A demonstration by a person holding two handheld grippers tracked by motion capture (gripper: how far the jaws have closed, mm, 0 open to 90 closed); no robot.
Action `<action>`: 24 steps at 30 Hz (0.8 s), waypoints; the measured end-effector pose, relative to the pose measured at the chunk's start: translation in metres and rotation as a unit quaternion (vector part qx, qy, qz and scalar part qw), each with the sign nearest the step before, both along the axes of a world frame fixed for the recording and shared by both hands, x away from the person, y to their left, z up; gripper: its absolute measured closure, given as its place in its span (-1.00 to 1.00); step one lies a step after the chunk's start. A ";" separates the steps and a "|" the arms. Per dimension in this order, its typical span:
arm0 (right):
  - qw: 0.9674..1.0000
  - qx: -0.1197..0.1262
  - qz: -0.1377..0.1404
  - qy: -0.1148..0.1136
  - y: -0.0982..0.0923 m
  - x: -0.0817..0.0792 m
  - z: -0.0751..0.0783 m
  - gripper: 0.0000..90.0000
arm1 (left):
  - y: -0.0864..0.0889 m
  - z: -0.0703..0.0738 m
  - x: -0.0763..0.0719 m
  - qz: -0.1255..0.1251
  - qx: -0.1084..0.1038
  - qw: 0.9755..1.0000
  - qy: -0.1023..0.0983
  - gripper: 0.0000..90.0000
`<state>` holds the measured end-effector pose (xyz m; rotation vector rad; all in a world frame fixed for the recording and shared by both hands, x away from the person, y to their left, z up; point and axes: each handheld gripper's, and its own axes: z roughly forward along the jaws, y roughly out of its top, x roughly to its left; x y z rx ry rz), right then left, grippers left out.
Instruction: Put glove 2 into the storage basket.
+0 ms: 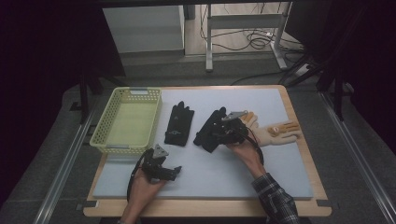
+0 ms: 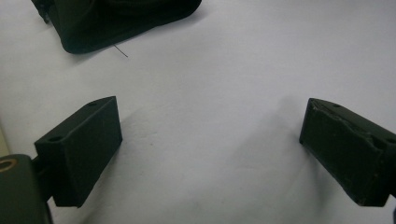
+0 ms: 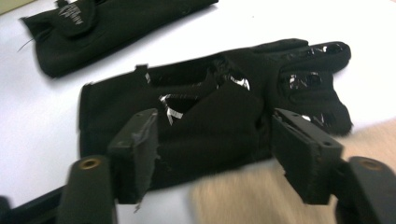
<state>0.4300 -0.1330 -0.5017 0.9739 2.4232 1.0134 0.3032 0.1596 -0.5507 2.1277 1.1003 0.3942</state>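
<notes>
Two black gloves lie on the grey mat [image 1: 210,172]. One glove [image 1: 180,123] lies flat beside the basket, and it sits at the top left in the right gripper view [image 3: 116,28]. The other glove [image 1: 208,132] is bunched up next to a tan mannequin hand [image 1: 275,133]. My right gripper [image 1: 220,133] is over this glove. In its own view the jaws [image 3: 215,135] are shut on a raised fold of the glove [image 3: 210,116]. My left gripper [image 1: 173,171] rests near the mat's front left, open [image 2: 210,135], with bare mat between its jaws.
A yellow mesh basket [image 1: 103,140] stands at the left edge of the mat. A dark glove edge [image 2: 126,18] lies at the top left in the left gripper view. The blurred tan mannequin hand [image 3: 243,196] sits low between the right jaws.
</notes>
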 end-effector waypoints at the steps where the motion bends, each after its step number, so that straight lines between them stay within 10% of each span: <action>1: 1.000 -0.001 -0.002 0.001 0.002 0.003 -0.001 -0.38 | 0.000 0.000 0.000 0.000 0.000 1.000 0.000 -0.87; 14: 0.998 -0.035 -0.042 0.032 0.029 0.041 -0.022 -0.56 | 0.000 0.000 0.000 0.000 0.000 1.000 0.000 -0.87; 18: 0.998 -0.023 -0.026 0.058 0.029 0.044 -0.020 -0.08 | 0.000 0.000 0.000 0.000 0.000 1.000 0.000 -0.87; 24: 0.999 -0.021 -0.025 0.037 0.023 0.040 -0.020 0.70 | 0.000 0.000 0.000 0.000 0.000 1.000 0.000 -0.87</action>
